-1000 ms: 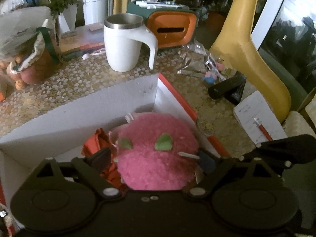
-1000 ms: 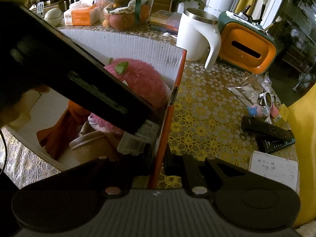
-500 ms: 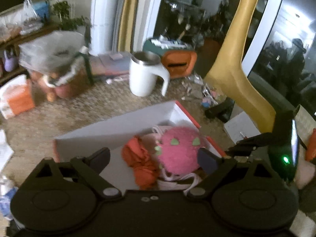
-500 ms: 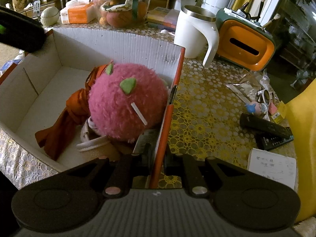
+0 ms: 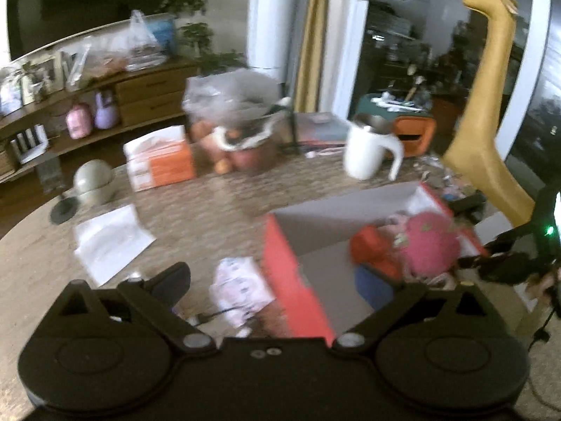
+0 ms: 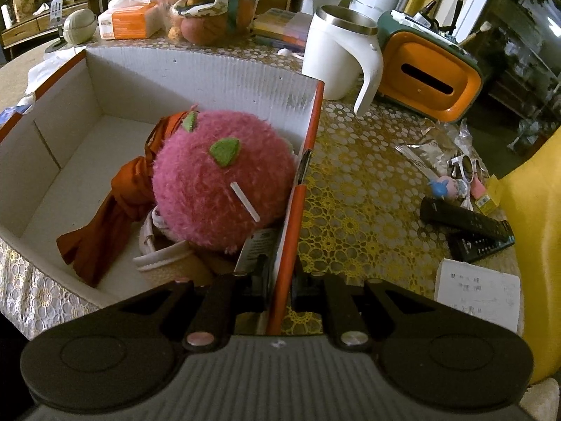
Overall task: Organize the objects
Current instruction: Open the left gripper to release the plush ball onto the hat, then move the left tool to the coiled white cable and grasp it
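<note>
- Right gripper (image 6: 284, 280), bottom centre of the right wrist view: clenched on the orange side wall of the cardboard box (image 6: 210, 70), one finger inside the wall, the other outside it.
- Left gripper (image 5: 280, 280), along the bottom of the blurred left wrist view: jaws opening, spread wide, gripping nothing; only the near orange corner of the box (image 5: 298, 280) and a crumpled printed wrapper (image 5: 242, 291) seen in the gap between the fingers.
- Pink plush ball (image 6: 221, 179) with green felt leaves, centre of the right wrist view: inside the box, pressed against the gripped wall. Same ball at right of centre in the left wrist view (image 5: 429, 242).
- Orange cloth (image 6: 115, 207), left of the ball: lying on the box floor, touching the ball.
- Beige pouch with a white band (image 6: 168, 263), lower centre: partly under the ball.
- White mug (image 6: 336, 52) with steel rim, upper centre: upright on the lace tablecloth (image 6: 357, 193), just beyond the far corner of the box.
- Orange and green tissue holder (image 6: 427, 80), upper right: just beside the mug.
- Two black remotes (image 6: 466, 224), right side: lying on the cloth, touching each other, near a white note (image 6: 477, 294).
- Bag of fruit (image 6: 207, 17) and orange carton (image 6: 126, 21), top of frame: behind the box.
</note>
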Motion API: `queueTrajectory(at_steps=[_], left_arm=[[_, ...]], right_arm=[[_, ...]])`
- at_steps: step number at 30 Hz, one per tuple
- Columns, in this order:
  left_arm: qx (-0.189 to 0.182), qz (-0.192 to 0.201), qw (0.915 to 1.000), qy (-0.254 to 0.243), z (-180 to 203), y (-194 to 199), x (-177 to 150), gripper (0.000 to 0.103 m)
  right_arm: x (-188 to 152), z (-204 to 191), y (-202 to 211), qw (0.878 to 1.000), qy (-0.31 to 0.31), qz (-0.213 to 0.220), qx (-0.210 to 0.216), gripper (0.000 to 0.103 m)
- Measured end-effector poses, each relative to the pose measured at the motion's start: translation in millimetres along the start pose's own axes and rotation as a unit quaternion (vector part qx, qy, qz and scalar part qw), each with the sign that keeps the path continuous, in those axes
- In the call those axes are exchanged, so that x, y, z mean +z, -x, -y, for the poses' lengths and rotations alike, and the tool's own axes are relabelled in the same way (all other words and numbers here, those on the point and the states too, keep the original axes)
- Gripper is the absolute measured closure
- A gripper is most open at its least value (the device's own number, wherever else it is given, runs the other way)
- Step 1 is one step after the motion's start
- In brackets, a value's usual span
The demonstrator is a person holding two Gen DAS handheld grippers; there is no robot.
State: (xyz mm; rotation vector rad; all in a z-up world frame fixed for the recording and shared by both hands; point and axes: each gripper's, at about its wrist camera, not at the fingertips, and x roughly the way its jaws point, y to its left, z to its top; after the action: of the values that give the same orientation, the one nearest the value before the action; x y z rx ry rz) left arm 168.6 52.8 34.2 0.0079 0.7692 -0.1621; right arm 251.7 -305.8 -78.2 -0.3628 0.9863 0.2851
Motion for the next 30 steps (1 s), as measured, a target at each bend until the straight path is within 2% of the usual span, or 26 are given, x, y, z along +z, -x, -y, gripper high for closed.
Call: queueTrajectory(at_steps=[8, 12, 21, 26, 30], left_arm=[[0.030, -0.015, 0.9991, 0.025, -41.5, 4.3, -37.8, 0.001], [0.033, -0.027, 0.9990, 0.014, -46.5, -1.7, -55.2, 0.001], [0.003, -0.052, 0.9974, -0.049, -19.4, -27.3, -95.6, 0.001], [-0.013, -0.078, 0.9935, -0.082, -0.1, -49.9, -113.7, 0.001], [-0.012, -0.084, 0.9918, -0.095, 6.3, -64.9, -120.7, 0.002]], right_arm=[[1.3, -0.9, -1.1, 1.000, 0.000, -0.010, -0.007, 0.092], [1.5, -1.0, -0.9, 1.000, -0.001, -0.013, -0.009, 0.092], [0.9, 0.7, 0.4, 1.000, -0.004, -0.019, -0.013, 0.091], [-0.4, 6.0, 0.7, 1.000, -0.011, -0.020, -0.013, 0.092], [-1.5, 8.0, 1.2, 1.000, -0.011, -0.019, -0.012, 0.092]])
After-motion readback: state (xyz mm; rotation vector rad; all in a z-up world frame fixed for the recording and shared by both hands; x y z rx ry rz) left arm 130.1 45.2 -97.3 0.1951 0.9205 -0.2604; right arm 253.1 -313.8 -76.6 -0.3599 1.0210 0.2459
